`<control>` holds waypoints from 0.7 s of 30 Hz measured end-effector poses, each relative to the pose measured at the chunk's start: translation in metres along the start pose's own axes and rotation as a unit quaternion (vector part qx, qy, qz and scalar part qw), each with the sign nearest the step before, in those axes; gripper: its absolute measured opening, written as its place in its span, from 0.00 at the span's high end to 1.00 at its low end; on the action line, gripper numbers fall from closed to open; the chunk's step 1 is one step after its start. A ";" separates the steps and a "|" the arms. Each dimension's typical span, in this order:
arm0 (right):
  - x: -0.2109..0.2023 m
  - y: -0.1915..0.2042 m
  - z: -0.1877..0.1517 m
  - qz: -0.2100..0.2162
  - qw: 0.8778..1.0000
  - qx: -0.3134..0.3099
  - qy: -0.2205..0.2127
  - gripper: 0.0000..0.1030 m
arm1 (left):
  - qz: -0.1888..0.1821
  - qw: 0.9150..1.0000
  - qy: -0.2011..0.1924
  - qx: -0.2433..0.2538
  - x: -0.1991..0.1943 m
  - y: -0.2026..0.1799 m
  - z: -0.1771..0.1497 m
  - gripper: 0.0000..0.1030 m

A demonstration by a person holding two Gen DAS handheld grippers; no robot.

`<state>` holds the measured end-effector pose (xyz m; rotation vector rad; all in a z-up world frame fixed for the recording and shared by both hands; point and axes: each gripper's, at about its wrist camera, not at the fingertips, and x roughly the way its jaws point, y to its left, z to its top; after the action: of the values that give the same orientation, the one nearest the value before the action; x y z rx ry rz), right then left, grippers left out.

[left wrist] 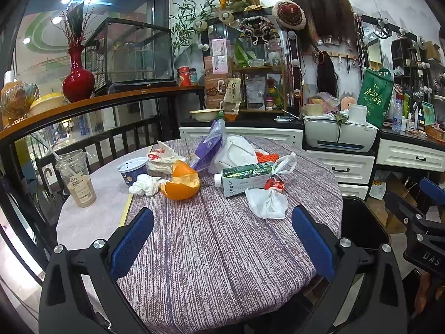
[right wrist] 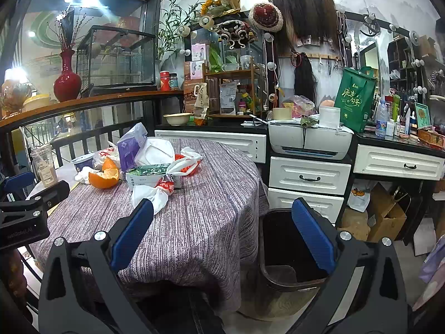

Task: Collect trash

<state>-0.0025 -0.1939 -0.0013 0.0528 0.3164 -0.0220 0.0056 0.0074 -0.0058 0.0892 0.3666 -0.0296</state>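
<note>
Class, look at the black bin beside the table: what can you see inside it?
In the right wrist view, the bin shows dark walls and a bare patch of floor, with no trash visible. The right tool's finger covers part of the inside.

Seen from the left gripper (left wrist: 222,239), which stands wide open and holds nothing, the near half of the table (left wrist: 222,264) is bare cloth, free from 6 o'clock up to mid-frame. Beyond it the way is barred: a carton (left wrist: 244,178) at 12, with a knotted bag (left wrist: 268,201) touching its near side at 1, orange peel (left wrist: 182,181) and a tissue (left wrist: 144,185) at 11, and a cup (left wrist: 79,178) standing alone at 10. The right gripper (right wrist: 222,236), also wide open, has the bin (right wrist: 289,247) at 3 o'clock, its mouth unblocked, just beside the table edge.
</note>
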 end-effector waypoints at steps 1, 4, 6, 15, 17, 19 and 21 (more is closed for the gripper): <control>0.000 0.000 0.000 0.000 1.000 0.000 0.000 0.05 | 0.000 1.000 0.000 0.000 0.000 0.000 0.000 0.05; 0.000 0.000 0.000 0.000 1.000 0.000 0.000 0.05 | 0.000 1.000 0.000 0.000 0.000 0.000 0.000 0.05; 0.001 0.000 0.000 0.000 1.000 0.000 0.001 0.05 | 0.000 1.000 0.001 0.000 0.001 0.000 0.000 0.05; 0.003 0.000 -0.001 -0.001 1.000 0.000 0.003 0.05 | -0.003 1.000 0.006 -0.002 0.003 0.001 -0.002 0.05; 0.003 -0.001 -0.003 -0.001 1.000 0.001 0.004 0.05 | -0.002 1.000 0.006 -0.002 0.004 0.001 -0.003 0.05; 0.004 -0.001 -0.003 -0.001 1.000 0.000 0.005 0.05 | -0.003 1.000 0.006 -0.002 0.003 0.001 -0.002 0.05; 0.005 -0.001 -0.003 -0.001 1.000 0.000 0.005 0.05 | -0.003 1.000 0.006 -0.002 0.003 0.001 -0.002 0.05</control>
<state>0.0010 -0.1947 -0.0060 0.0533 0.3258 -0.0235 0.0080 0.0083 -0.0093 0.0839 0.3789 -0.0340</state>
